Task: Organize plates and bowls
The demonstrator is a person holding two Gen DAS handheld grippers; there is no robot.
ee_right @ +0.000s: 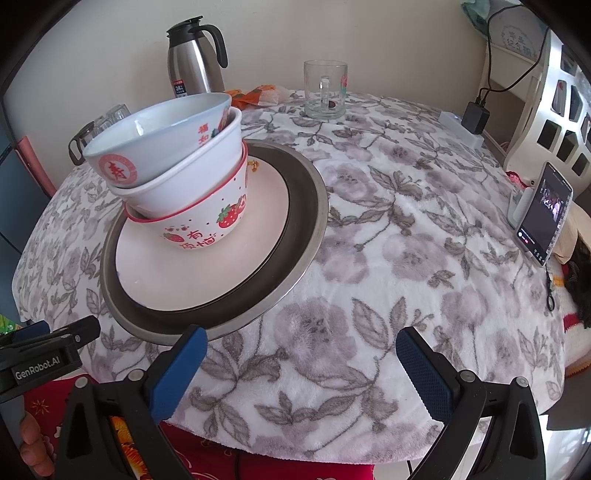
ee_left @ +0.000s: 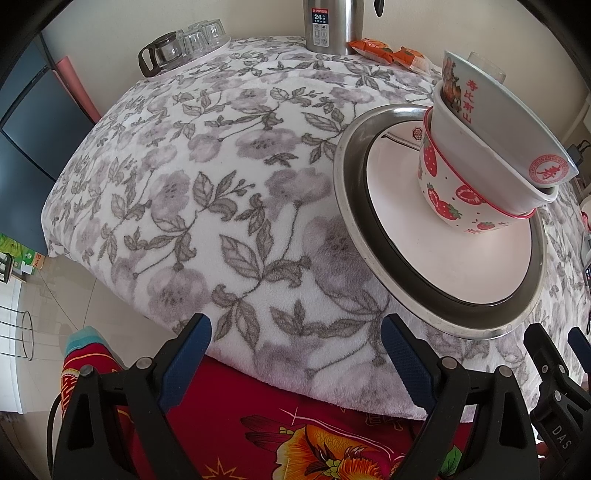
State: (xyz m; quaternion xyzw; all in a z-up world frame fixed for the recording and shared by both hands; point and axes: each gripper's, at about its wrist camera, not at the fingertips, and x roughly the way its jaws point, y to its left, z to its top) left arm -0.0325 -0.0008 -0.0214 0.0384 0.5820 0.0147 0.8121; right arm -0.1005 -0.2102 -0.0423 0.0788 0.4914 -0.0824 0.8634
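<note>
A steel plate point(ee_left: 347, 206) point(ee_right: 310, 221) lies on the floral cloth and holds a white plate point(ee_left: 406, 251) point(ee_right: 207, 273). On it stands a strawberry bowl point(ee_left: 443, 206) point(ee_right: 221, 221) with a plain white bowl point(ee_left: 476, 162) point(ee_right: 177, 184) and a pale bowl with red characters point(ee_left: 517, 125) point(ee_right: 147, 136) nested in it, tilted. My left gripper point(ee_left: 295, 354) is open and empty at the table's near edge, left of the stack. My right gripper point(ee_right: 299, 365) is open and empty, just right of the steel plate's near rim.
A steel thermos point(ee_left: 332, 26) point(ee_right: 195, 62), orange snack packets point(ee_left: 384, 50), a glass mug point(ee_right: 325, 90) and a tray of glassware point(ee_left: 184, 44) stand at the back. A phone on a stand point(ee_right: 543, 214) and a charger point(ee_right: 476, 118) sit at the right.
</note>
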